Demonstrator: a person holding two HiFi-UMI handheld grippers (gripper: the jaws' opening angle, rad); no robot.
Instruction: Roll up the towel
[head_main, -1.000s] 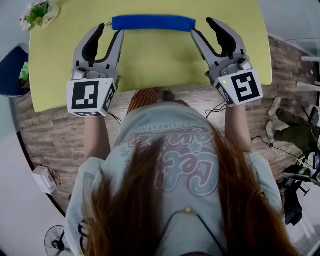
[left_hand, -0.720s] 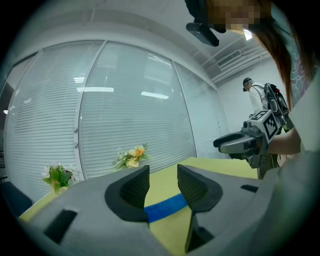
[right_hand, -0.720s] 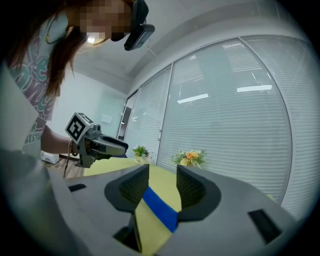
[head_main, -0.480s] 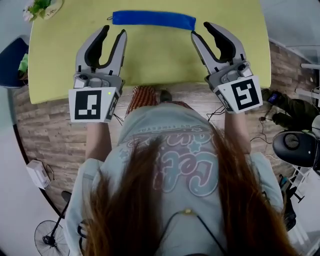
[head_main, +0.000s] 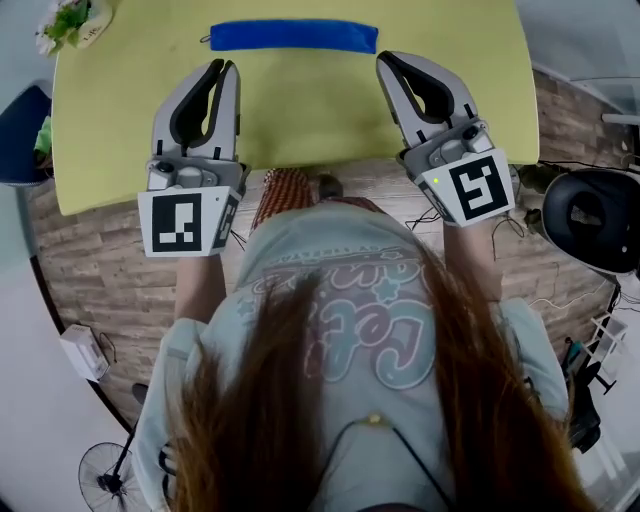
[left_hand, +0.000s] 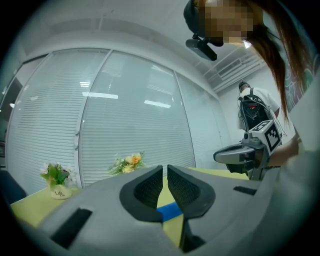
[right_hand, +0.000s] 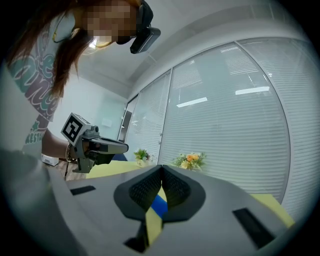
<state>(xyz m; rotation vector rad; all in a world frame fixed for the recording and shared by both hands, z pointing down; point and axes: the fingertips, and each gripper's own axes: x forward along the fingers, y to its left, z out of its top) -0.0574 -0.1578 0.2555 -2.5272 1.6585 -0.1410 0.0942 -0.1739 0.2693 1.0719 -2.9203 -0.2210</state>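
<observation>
The blue towel (head_main: 293, 36) lies rolled into a long tube at the far side of the yellow-green table (head_main: 310, 110). My left gripper (head_main: 225, 68) hovers short of the roll's left end, touching nothing. Its jaws have just been closing, a thin slit remains between the pads (left_hand: 149, 186), and nothing is between them. My right gripper (head_main: 385, 58) hovers just short of the roll's right end, shut and empty. A bit of the towel (left_hand: 167, 211) shows below the left gripper (left_hand: 165, 172). The towel (right_hand: 159, 204) also shows beneath the right gripper (right_hand: 161, 172).
A small flower pot (head_main: 70, 22) stands at the table's far left corner. A blue chair (head_main: 20, 140) is beside the table's left edge, a black chair (head_main: 590, 215) at the right, and a fan (head_main: 110, 480) on the floor. Window blinds (left_hand: 125, 110) lie beyond.
Both grippers have shut their jaws and drawn back from the ends of the rolled towel toward the near edge. The towel stays on the table.
</observation>
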